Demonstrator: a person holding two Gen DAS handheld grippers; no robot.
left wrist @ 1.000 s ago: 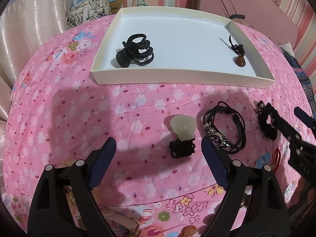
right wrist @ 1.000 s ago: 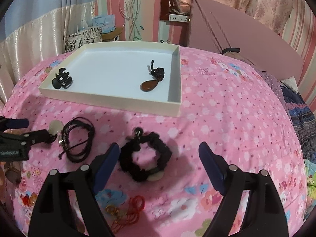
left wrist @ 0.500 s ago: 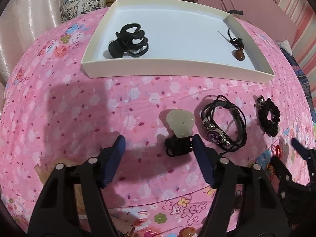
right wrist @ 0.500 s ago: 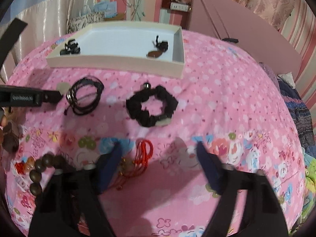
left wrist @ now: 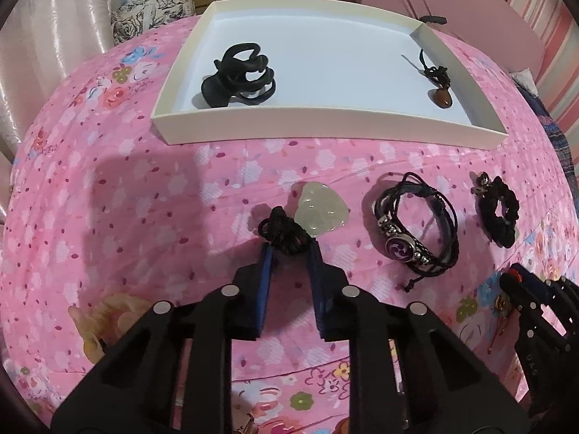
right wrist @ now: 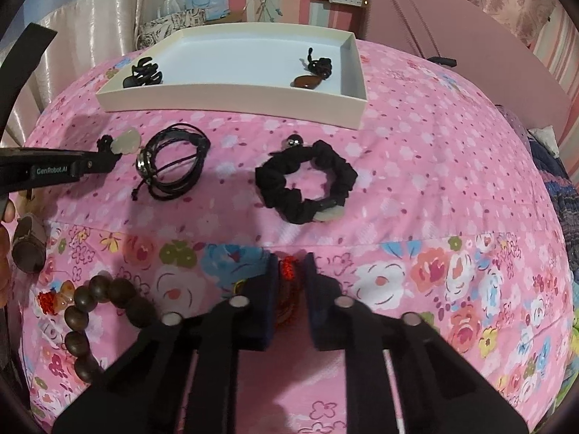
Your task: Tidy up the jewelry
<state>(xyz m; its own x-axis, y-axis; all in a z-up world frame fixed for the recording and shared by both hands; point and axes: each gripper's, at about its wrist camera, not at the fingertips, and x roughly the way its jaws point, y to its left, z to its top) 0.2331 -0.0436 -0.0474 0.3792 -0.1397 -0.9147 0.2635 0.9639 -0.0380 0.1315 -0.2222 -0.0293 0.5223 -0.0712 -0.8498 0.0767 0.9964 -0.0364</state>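
Left gripper [left wrist: 291,249]: jaws drawn close together, clamped on the black knotted cord [left wrist: 284,230] of the pale jade pendant [left wrist: 320,212]. The pendant stone lies on the pink floral bedspread [left wrist: 126,199], just beyond the fingertips, on the near side of the white tray [left wrist: 325,130] and apart from its front wall.

Right gripper [right wrist: 289,266]: jaws narrowed onto the red cord charm [right wrist: 287,267], whose red knot shows between the blue pads. Most of the charm is hidden between the fingers; contact on both sides cannot be fully confirmed, but the grip appears closed on it. This charm sits well on the near side of the tray, the farthest of the items from it.

Between the tray and the right gripper lies the black scrunchie [right wrist: 305,184], with a metal bead at its far edge. Left of the scrunchie, nearer the tray's front-left portion, lies the black leather bracelet [right wrist: 170,161], its round purple medallion visible in the left wrist view.

Inside the tray: a black hair claw [left wrist: 239,74] at the left front corner, and a brown stone pendant [left wrist: 441,97] on black cord near the right wall.

A wooden bead bracelet [right wrist: 97,311] lies at the near left of the bedspread, far from the tray.
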